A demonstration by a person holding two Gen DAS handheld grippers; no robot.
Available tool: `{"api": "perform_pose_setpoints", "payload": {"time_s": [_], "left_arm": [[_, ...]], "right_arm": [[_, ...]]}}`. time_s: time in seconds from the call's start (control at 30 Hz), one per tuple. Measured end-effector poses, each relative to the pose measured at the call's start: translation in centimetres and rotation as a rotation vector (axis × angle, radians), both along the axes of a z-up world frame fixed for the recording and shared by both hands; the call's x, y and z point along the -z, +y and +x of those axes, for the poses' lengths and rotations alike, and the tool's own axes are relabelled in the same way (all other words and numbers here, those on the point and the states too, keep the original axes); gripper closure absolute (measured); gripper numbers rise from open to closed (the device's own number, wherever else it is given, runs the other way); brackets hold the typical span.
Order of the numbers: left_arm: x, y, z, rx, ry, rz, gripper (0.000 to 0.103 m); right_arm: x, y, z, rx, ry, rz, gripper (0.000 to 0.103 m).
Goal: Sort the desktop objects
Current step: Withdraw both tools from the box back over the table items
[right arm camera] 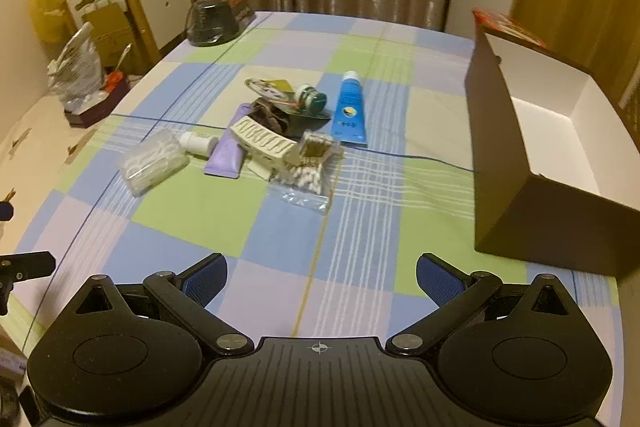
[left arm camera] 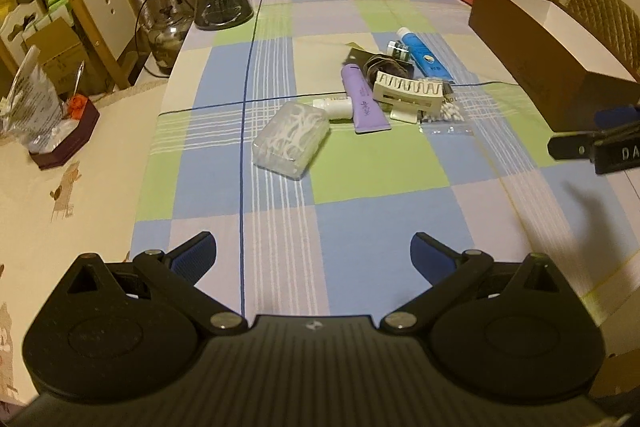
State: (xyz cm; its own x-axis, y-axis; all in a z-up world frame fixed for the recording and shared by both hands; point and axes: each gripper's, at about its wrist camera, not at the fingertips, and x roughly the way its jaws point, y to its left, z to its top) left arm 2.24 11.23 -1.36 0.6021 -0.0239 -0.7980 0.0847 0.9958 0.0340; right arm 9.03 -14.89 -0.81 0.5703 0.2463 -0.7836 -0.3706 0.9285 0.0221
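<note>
My left gripper [left arm camera: 313, 255] hangs at the bottom of its frame with jaws spread wide and nothing between them, above the checked tablecloth [left arm camera: 380, 223]. My right gripper [right arm camera: 322, 279] sits the same way, wide and empty, low in its own frame. The clutter lies mid-frame in both views: a clear box of floss picks [left arm camera: 291, 137] at the left of the heap, a small white bottle [left arm camera: 334, 107] touching a purple tube [left arm camera: 363, 99], a cream hair claw [left arm camera: 408, 91] partly over that tube, a bag of cotton swabs [right arm camera: 304, 179] just beside the claw, and a blue tube [right arm camera: 349, 108] behind. The open brown box [right arm camera: 516, 163] stands at the right edge, apart from the heap.
</note>
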Motion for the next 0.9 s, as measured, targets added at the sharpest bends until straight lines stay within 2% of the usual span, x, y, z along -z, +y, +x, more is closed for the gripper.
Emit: {"api": "perform_pose_setpoints", "payload": {"time_s": [0.4, 0.9], "left_arm": [[0.2, -0.9, 0.1, -0.022, 0.021, 0.015, 0.001], [-0.2, -3.0, 1.0, -0.047, 0.020, 0.036, 0.001]], "right_arm": [[0.7, -0.2, 1.1, -0.055, 0.041, 0.004, 0.000], [1.0, -1.1, 2.6, -0.130, 0.041, 0.013, 0.000]]}}
